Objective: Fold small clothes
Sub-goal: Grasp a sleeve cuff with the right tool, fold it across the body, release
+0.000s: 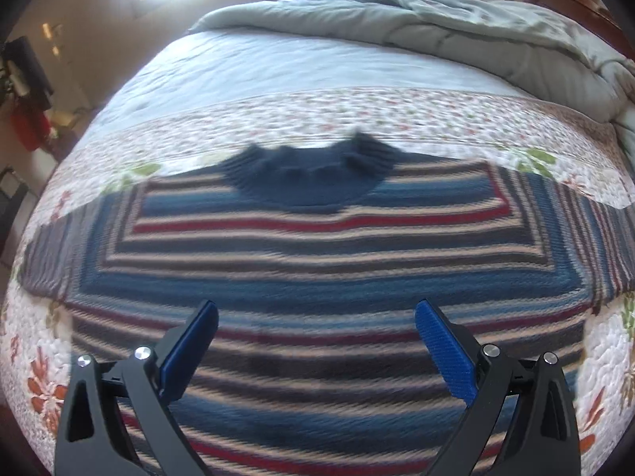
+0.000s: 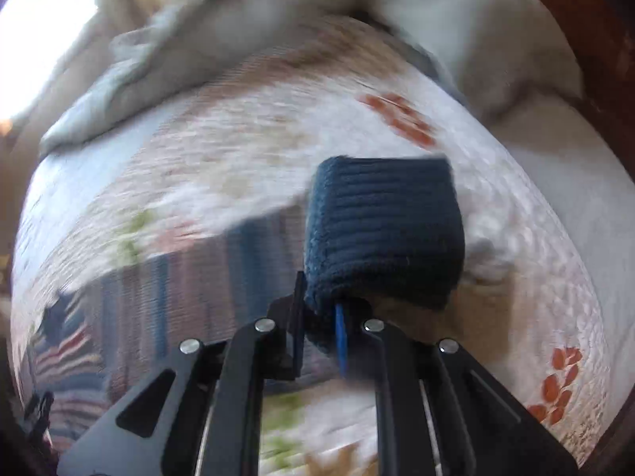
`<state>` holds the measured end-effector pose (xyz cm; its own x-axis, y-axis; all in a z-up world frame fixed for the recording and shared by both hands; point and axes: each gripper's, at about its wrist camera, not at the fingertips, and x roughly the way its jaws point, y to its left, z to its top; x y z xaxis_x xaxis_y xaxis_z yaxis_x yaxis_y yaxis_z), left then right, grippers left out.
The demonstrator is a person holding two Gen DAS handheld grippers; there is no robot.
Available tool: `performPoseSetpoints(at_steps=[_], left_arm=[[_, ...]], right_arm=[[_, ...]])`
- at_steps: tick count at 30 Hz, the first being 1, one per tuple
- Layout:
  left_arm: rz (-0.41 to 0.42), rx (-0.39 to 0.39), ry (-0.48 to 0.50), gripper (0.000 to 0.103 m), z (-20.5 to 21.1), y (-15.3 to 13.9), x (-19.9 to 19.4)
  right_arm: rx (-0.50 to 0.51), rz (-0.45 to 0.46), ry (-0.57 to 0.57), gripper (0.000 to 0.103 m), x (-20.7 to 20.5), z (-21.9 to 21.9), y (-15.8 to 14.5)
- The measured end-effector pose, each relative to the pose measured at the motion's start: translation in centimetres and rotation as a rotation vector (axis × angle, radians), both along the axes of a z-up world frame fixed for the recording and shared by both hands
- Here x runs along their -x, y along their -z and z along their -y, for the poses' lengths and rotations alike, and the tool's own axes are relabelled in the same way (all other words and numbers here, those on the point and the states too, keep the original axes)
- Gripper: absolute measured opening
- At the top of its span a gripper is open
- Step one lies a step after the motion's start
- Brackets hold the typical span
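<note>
A small striped knit sweater [image 1: 317, 261] in blue, red and cream lies flat on the bed, navy collar [image 1: 313, 170] at the far side, sleeves spread left and right. My left gripper [image 1: 317, 313] is open and empty, hovering over the sweater's lower body. In the right wrist view my right gripper [image 2: 321, 309] is shut on the navy ribbed cuff [image 2: 385, 230] of a sleeve, lifted off the quilt. The striped sleeve and body [image 2: 190, 285] trail to the left. The view is blurred.
The bed has a white floral quilt [image 1: 357, 115] under the sweater. A rumpled grey-green duvet [image 1: 456, 20] is piled at the far end. A dark wooden bed frame [image 2: 595, 59] runs along the right. Furniture [image 1: 27, 79] stands left of the bed.
</note>
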<state>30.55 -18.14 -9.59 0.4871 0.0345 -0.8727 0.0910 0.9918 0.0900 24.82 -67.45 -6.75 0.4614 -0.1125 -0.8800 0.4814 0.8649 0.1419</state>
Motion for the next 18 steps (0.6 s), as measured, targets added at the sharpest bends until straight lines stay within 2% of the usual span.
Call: performPoseSetpoints(at_steps=[2,6,12,13,15,16,18], left_arm=[[0.002,-0.006,-0.019,0.099,-1.7,-0.2,0.3],[0.005,0.001,-0.069,0.099,-6.0,-0.9,1.0],[0.026,0.012,-0.127,0.099,-11.7,-1.9,2.4],[0.031,0.009,-0.135,0.099,-12.4,-2.0,2.6],[0.028,0.007,-0.152,0.099,-13.8,-2.1,2.8],[0.025,0.01,-0.158,0.099,-14.3,-2.0,2.9],[0.016,0.018,-0.165,0.099,-15.2,-1.9,3.1]], right_arm=[[0.053,0.02,-0.088,0.011,-1.2,-3.9,-1.4],[0.17,0.057,-0.298,0.011,-3.6,-16.3,-3.9],[0.325,0.077,-0.548,0.012,-6.0,-33.0,-3.0],[0.34,0.067,-0.595,0.016,-6.1,-35.5,-2.2],[0.3,0.033,-0.683,0.034,-6.3,-39.7,0.0],[0.27,0.017,-0.715,0.049,-6.3,-40.8,0.7],[0.173,-0.003,-0.775,0.051,-5.6,-42.3,1.9]])
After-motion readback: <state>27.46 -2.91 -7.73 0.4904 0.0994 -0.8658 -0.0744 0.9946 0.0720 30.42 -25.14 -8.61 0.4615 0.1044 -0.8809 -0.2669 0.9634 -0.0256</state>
